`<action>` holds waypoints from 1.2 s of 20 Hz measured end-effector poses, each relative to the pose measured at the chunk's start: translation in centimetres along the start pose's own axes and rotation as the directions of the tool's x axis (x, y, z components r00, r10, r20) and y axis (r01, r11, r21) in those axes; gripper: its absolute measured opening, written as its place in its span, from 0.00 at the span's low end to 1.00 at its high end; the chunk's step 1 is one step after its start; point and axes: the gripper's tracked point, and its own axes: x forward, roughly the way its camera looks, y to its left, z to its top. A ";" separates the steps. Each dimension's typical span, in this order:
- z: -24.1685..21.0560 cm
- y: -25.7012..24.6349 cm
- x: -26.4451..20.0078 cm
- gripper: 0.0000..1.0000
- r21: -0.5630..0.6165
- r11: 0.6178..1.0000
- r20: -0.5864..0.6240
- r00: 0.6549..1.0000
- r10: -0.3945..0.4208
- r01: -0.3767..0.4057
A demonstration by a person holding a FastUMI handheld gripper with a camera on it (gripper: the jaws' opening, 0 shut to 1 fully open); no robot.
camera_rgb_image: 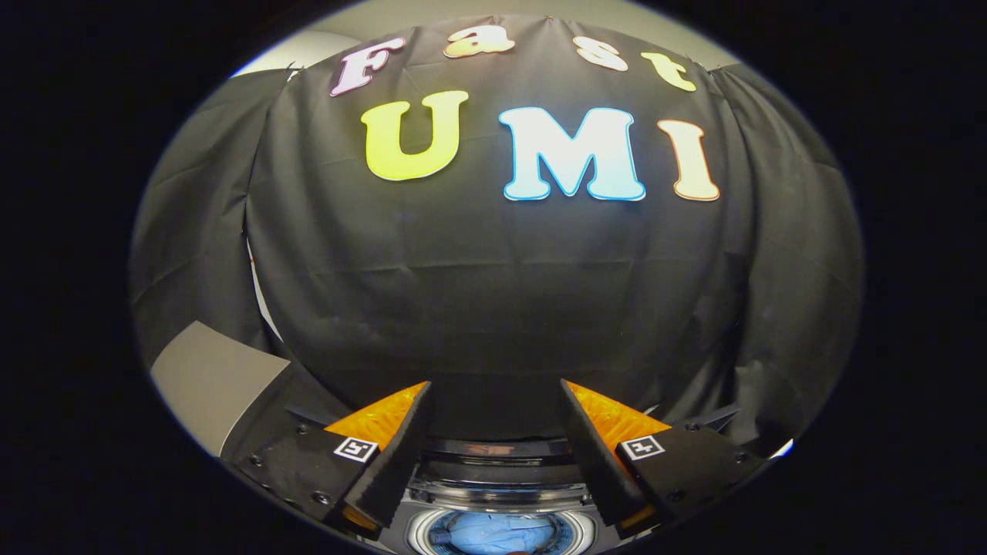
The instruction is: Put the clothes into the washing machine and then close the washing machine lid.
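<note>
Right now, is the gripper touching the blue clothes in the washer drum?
Apart. In the gripper view the open gripper holds nothing; the blue clothes lie in the washing machine drum, below and between the fingers.

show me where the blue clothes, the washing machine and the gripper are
blue clothes (501, 533), gripper view, on the bundle in the drum.
washing machine (493, 493), gripper view, on the rim behind the drum opening.
gripper (495, 401), gripper view, midway between its open fingertips, nothing held.

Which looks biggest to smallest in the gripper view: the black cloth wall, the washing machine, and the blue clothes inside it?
1. Black cloth wall, by far the largest.
2. Washing machine, seen between the open fingers, only partly in view.
3. Blue clothes inside its drum, the smallest.

The fisheye lens and differing nearness mean this reflects apparent size only.
</note>
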 end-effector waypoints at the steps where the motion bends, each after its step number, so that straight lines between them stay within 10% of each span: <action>1: -0.4 0.0 0.3 0.98 0.014 1.000 -0.017 1.000 0.004 -0.004; 24: -3.5 0.0 -6.1 0.98 -0.013 1.000 0.122 0.992 -0.001 0.003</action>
